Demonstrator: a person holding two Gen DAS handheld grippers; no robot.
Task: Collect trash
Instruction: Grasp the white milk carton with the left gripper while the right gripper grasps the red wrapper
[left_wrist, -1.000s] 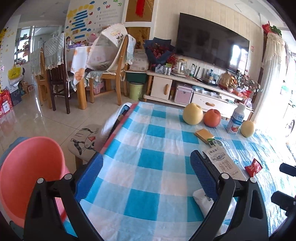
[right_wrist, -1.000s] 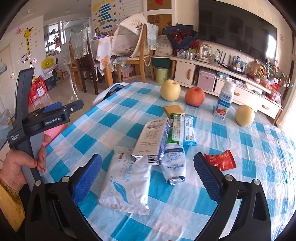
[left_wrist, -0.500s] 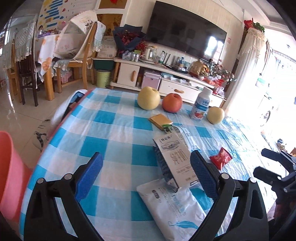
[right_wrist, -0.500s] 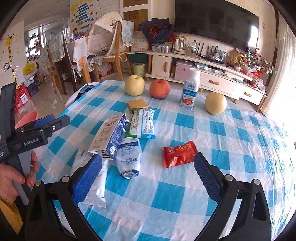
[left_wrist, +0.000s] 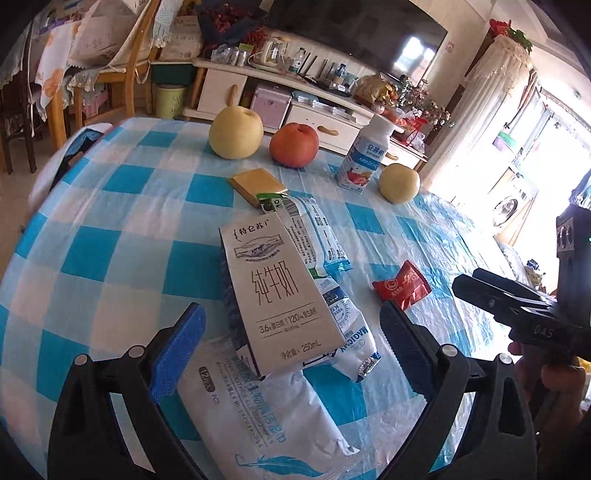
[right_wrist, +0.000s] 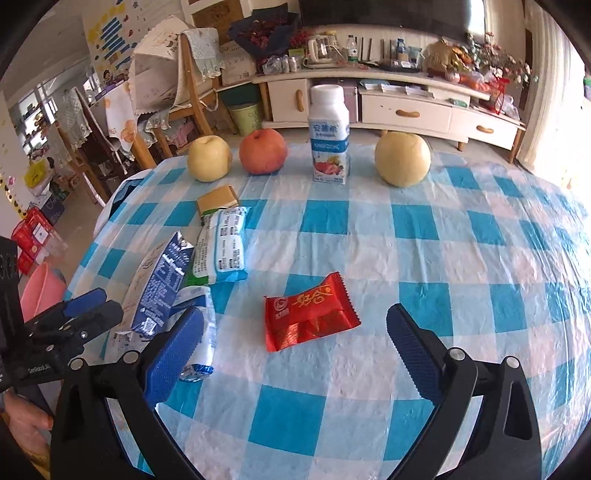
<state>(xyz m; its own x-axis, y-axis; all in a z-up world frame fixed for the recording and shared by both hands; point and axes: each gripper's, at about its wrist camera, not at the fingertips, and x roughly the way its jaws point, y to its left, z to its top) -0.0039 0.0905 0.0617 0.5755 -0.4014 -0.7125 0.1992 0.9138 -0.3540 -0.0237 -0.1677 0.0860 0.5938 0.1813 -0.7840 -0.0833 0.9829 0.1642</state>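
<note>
Litter lies on the blue-checked tablecloth (left_wrist: 110, 229). A flattened milk carton (left_wrist: 280, 295) rests on a large white wipes pouch (left_wrist: 266, 417), with a crumpled white-blue wrapper (left_wrist: 351, 332) and a longer white-blue packet (left_wrist: 314, 236) beside it. My left gripper (left_wrist: 290, 343) is open, its fingers either side of the carton's near end. A red snack wrapper (right_wrist: 308, 314) lies just ahead of my open right gripper (right_wrist: 293, 343), slightly left of its middle. The carton (right_wrist: 159, 284) and the long packet (right_wrist: 223, 243) show at left in the right wrist view.
Along the far edge stand a yellow pear (right_wrist: 208, 158), a red apple (right_wrist: 263, 151), a yogurt bottle (right_wrist: 328, 136) and another pear (right_wrist: 402, 158). A small tan box (right_wrist: 218, 199) lies near them. A pink bin (right_wrist: 40, 291) sits on the floor left of the table.
Both grippers have swung right and moved in over the table. The left now frames the milk carton; the right has come close to the red wrapper. Both stay open.
</note>
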